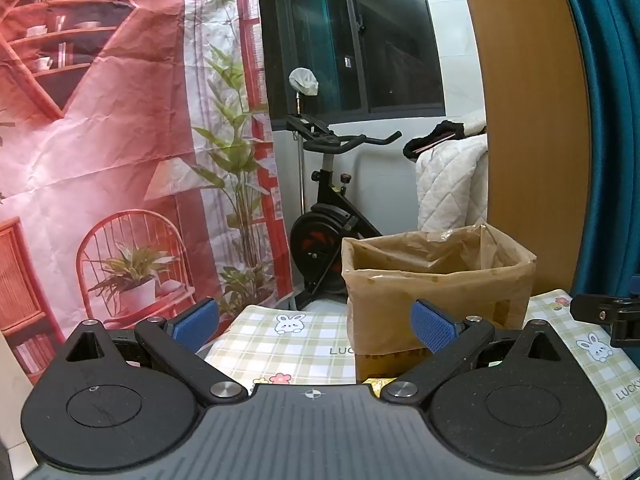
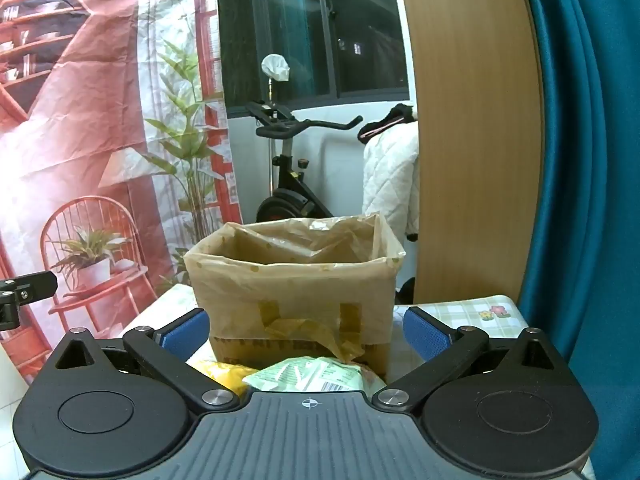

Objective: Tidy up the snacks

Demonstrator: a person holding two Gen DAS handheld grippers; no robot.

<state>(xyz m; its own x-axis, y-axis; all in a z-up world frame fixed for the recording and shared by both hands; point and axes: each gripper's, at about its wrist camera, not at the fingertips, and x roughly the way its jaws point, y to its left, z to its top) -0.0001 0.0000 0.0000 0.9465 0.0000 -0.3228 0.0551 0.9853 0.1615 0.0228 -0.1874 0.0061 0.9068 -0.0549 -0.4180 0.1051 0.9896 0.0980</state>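
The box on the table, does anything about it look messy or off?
Yes. The cardboard box has a crumpled plastic liner folded unevenly over its rim, held by tape strips, and a loose flap of plastic hangs down the front face. Two snack packets, green and yellow, lie outside it.

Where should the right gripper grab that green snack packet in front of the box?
Probably the green snack packet's near edge, coming from above and pinching across its width: it seems to lie flat against the box, and the right gripper stands wide open.
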